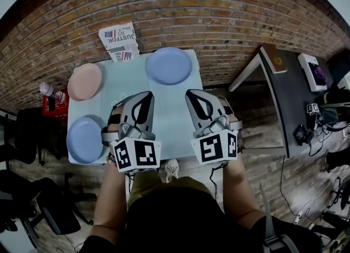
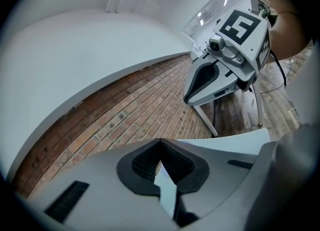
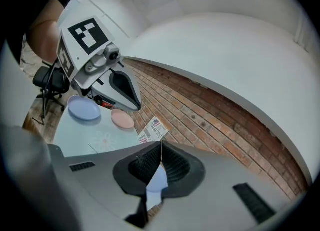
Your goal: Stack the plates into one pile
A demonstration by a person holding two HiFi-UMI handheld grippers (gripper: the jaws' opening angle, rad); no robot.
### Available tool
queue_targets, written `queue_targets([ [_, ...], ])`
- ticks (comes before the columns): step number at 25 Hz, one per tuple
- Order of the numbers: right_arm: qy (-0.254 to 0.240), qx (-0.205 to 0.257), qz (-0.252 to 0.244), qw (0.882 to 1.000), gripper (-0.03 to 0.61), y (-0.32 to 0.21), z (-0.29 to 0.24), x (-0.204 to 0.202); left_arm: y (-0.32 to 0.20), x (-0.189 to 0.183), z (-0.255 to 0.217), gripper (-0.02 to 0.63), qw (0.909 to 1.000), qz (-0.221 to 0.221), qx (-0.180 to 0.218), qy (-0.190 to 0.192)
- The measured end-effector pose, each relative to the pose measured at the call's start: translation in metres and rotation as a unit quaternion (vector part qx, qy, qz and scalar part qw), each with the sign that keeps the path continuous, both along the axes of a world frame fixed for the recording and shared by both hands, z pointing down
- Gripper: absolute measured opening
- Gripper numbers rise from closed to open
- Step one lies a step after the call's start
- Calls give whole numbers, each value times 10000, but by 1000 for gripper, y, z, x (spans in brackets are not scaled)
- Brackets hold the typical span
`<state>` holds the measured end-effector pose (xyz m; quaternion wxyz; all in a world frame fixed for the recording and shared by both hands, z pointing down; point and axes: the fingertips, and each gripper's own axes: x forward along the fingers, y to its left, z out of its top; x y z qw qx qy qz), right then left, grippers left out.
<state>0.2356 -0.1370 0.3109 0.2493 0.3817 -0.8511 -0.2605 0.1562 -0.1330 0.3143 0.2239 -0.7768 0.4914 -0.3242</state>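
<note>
Three plates lie apart on the pale blue table (image 1: pixel 175 131): a pink plate (image 1: pixel 85 81) at the back left, a blue plate (image 1: pixel 169 65) at the back centre, and another blue plate (image 1: pixel 85 139) at the front left. Both grippers hover side by side over the table's near half, pointing at the brick wall. My left gripper (image 1: pixel 146 96) is shut and holds nothing; its jaws meet at the tip (image 2: pixel 160 142). My right gripper (image 1: pixel 192 94) is also shut and empty (image 3: pixel 161 144). The right gripper view shows the front-left blue plate (image 3: pixel 85 109) and the pink plate (image 3: pixel 122 119) beyond the left gripper (image 3: pixel 100 70).
A folded newspaper (image 1: pixel 121 41) leans at the table's back edge against the brick wall (image 1: pixel 219 16). A red crate (image 1: pixel 54 104) with a bottle stands left of the table. A dark desk (image 1: pixel 298 90) with gear is at the right, and office chairs (image 1: pixel 33 191) at the lower left.
</note>
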Motion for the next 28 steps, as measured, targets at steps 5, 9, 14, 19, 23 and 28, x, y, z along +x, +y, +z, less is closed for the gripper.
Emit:
queue_targets([
  [5,64,-94,167,9998,35,-20,9,1,-22,1,12,23,9998,172,-137,-5],
  [9,72,-165,314,9993,35,-34,20,-1,-34,-3,30,23,9991,322,-272,29],
  [14,136,-295,435,9985,35,-44,28,2,-53,-7,60,23,9981,408,-456,-89],
  [19,229,-399,578,9973,35,-54,42,5,-76,-3,93,25,9956,642,-613,-292],
  [23,209,-509,648,9964,35,-58,50,10,-92,10,121,25,9918,878,-814,-449],
  [28,249,-677,764,9945,35,-62,60,10,-118,20,165,26,9835,1193,-1091,-813],
])
